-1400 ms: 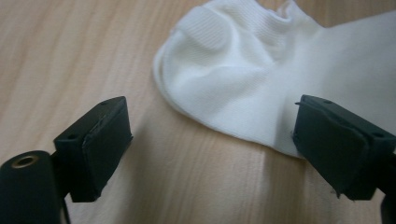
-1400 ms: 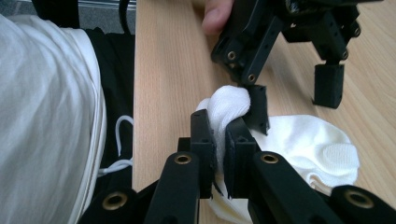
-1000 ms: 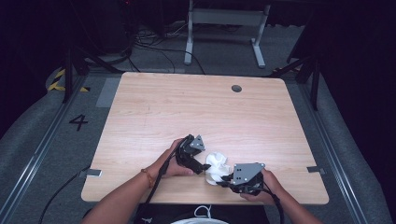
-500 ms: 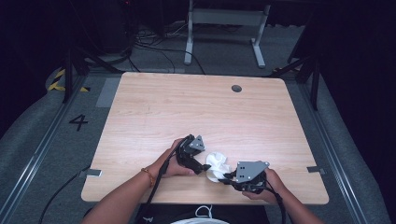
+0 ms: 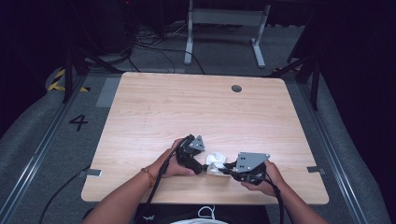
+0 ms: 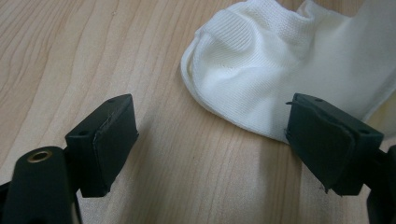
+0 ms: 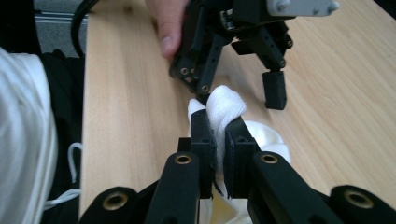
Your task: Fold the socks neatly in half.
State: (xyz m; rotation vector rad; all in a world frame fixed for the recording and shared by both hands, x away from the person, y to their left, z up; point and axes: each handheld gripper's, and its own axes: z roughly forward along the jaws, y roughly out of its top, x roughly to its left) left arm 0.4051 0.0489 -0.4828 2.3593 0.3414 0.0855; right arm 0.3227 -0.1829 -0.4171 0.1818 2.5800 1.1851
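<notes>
While lying crumpled near the worktop's (image 5: 154, 112) front edge, white sock (image 5: 215, 163) being pinched by right gripper (image 7: 218, 140), fingers (image 7: 203, 135) nearly closed on fabric; left gripper (image 6: 210, 140) spreading wide beside it, gripping nothing.

The right tool (image 5: 223, 171) has edged slightly leftward, pushing the white sock (image 5: 215, 161) along.
</notes>
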